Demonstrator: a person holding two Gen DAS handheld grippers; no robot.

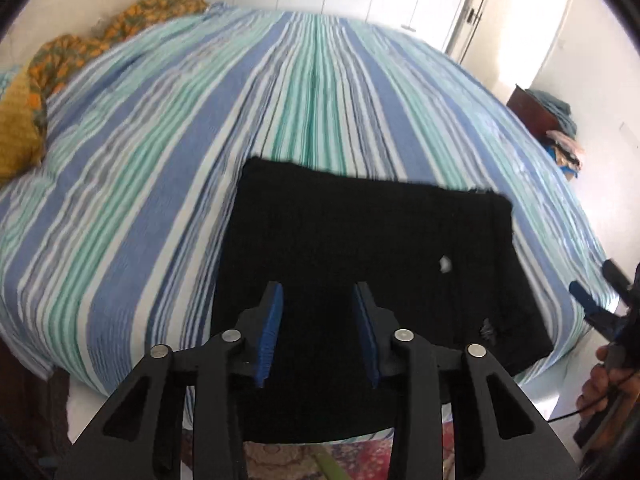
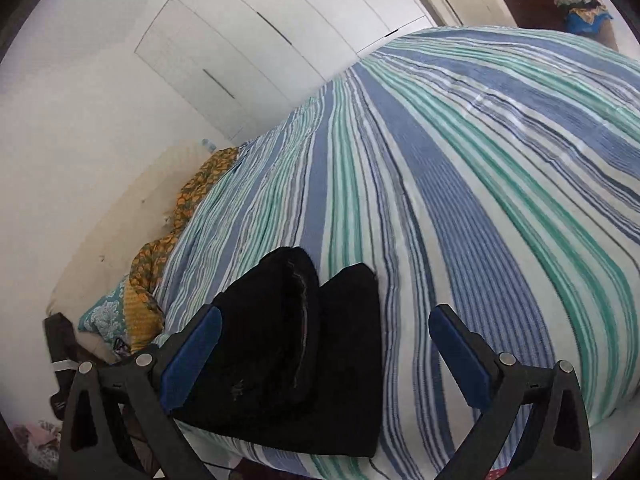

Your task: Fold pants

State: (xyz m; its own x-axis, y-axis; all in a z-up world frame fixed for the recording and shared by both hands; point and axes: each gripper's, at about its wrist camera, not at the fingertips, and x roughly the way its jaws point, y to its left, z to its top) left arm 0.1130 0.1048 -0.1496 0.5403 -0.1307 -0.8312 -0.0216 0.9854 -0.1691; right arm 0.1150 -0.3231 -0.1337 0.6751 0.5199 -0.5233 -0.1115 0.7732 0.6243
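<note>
The black pants [image 1: 360, 248] lie folded into a rough rectangle on the near edge of the striped bed [image 1: 160, 160]. My left gripper [image 1: 318, 294] hovers over their near part, open and empty. In the right wrist view the pants [image 2: 288, 340] show as a thick folded stack at the bed's edge. My right gripper [image 2: 326, 320] is wide open around and above them, holding nothing. The right gripper also shows in the left wrist view [image 1: 596, 280] at the far right, held by a hand.
An orange and yellow patterned cloth [image 1: 60, 64] lies along the bed's far left side by the wall. White wardrobe doors [image 2: 260, 40] stand behind the bed. A brown cabinet with piled clothes [image 1: 552, 120] stands at the right. A patterned rug [image 1: 320, 460] lies below the bed edge.
</note>
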